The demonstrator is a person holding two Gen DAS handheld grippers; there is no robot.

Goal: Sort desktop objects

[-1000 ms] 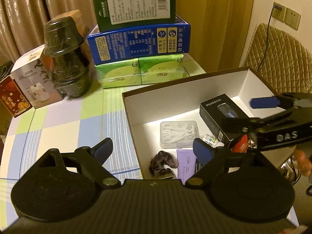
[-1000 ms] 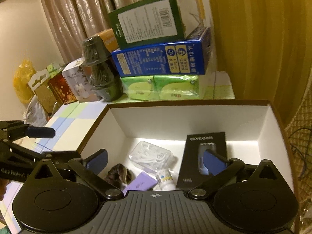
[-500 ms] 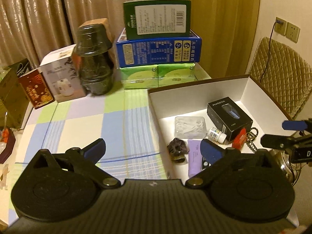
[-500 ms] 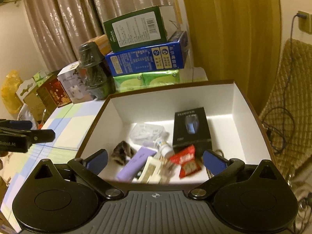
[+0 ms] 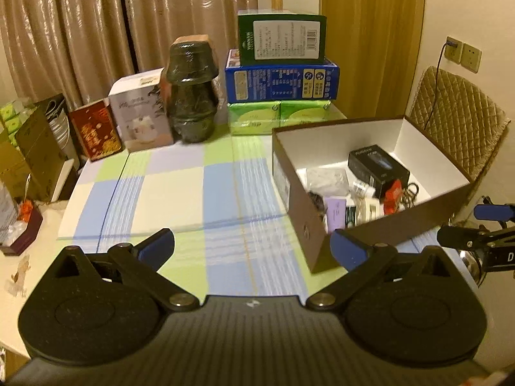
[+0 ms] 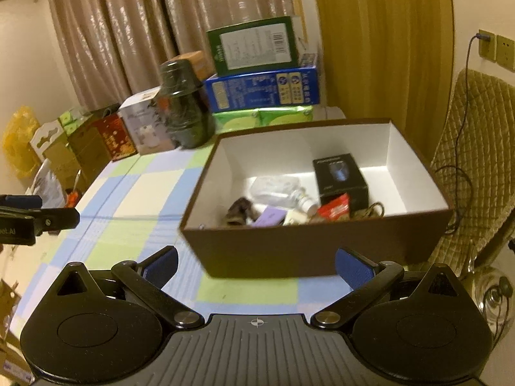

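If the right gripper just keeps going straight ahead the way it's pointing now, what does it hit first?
Most likely the near brown wall of the open box, which fills the space ahead between the open right gripper fingers. Depth is unclear, so it might touch the checkered tablecloth first.

The left tool hangs wide apart and empty above the checked tablecloth, beside the brown box.

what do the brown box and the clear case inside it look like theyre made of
Brown box: likely cardboard, matte brown outside, plain white inside, with thin flat walls and crisp folded corners. Clear case: probably thin plastic, see-through and slightly glossy, though blur leaves that open.
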